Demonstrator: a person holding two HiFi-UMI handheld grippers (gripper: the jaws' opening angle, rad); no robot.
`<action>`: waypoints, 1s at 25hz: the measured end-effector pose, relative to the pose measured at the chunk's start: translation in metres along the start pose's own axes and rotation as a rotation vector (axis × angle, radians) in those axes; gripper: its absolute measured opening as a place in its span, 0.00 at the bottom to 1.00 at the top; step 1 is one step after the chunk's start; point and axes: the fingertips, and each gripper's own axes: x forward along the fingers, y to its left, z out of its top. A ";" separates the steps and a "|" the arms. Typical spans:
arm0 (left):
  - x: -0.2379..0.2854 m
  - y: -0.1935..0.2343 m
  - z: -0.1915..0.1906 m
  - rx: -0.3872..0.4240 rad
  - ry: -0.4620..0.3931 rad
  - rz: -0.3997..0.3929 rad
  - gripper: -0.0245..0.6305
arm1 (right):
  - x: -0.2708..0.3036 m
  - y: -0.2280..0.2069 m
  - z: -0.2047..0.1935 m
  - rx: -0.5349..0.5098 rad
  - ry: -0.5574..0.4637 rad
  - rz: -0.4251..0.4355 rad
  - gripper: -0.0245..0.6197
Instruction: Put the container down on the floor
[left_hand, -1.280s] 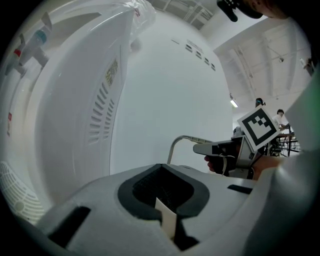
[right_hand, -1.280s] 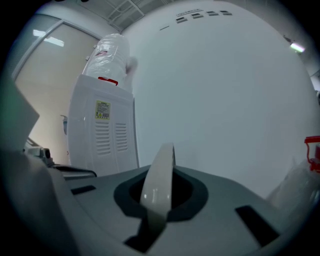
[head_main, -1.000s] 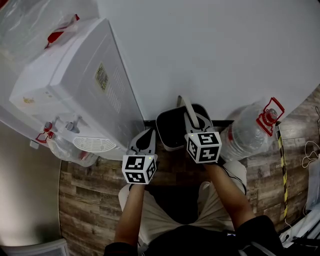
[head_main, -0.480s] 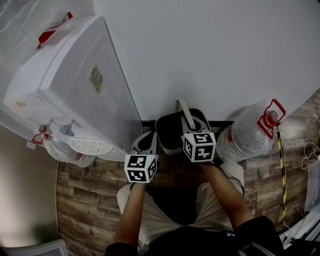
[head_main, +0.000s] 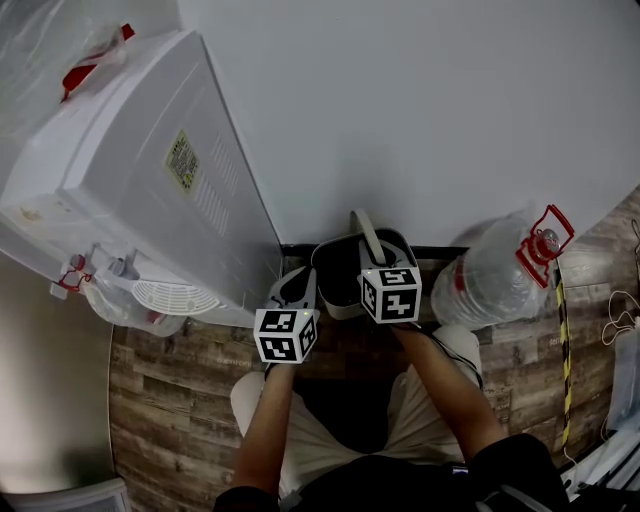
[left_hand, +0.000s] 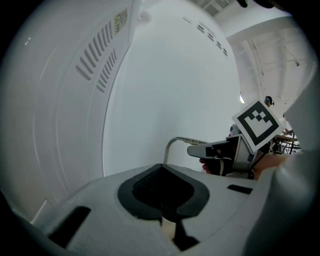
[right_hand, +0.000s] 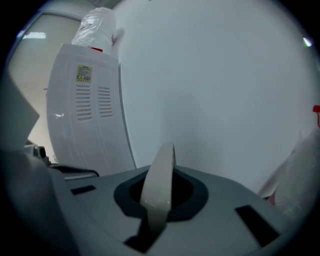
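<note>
A dark grey container (head_main: 335, 272) with a pale bail handle (head_main: 361, 232) is at the foot of the white wall, in front of my knees. My right gripper (head_main: 374, 250) is shut on that handle; in the right gripper view the handle strip (right_hand: 160, 185) runs up between the jaws. I cannot tell whether the container's base touches the floor. My left gripper (head_main: 299, 285) is just left of the container, shut with nothing in it. From the left gripper view, the handle (left_hand: 181, 141) and the right gripper (left_hand: 220, 156) show ahead of the shut jaws.
A white water dispenser (head_main: 150, 180) stands close on the left. A large clear water bottle with a red cap (head_main: 495, 270) lies right of the container. The white wall (head_main: 420, 100) is straight ahead. Yellow-black tape (head_main: 563, 330) runs on the wooden floor (head_main: 180, 380) at right.
Both grippers and the container have shifted slightly toward the wall. The right gripper has stayed shut on the handle throughout.
</note>
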 end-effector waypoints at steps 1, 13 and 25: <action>0.001 -0.001 -0.003 -0.001 0.007 0.000 0.06 | 0.002 -0.001 -0.003 0.000 0.009 0.000 0.09; 0.020 0.000 -0.026 -0.016 0.063 0.014 0.06 | 0.028 -0.011 -0.031 0.012 0.089 0.004 0.09; 0.033 0.005 -0.055 -0.055 0.142 0.019 0.06 | 0.047 -0.022 -0.070 0.061 0.170 -0.007 0.09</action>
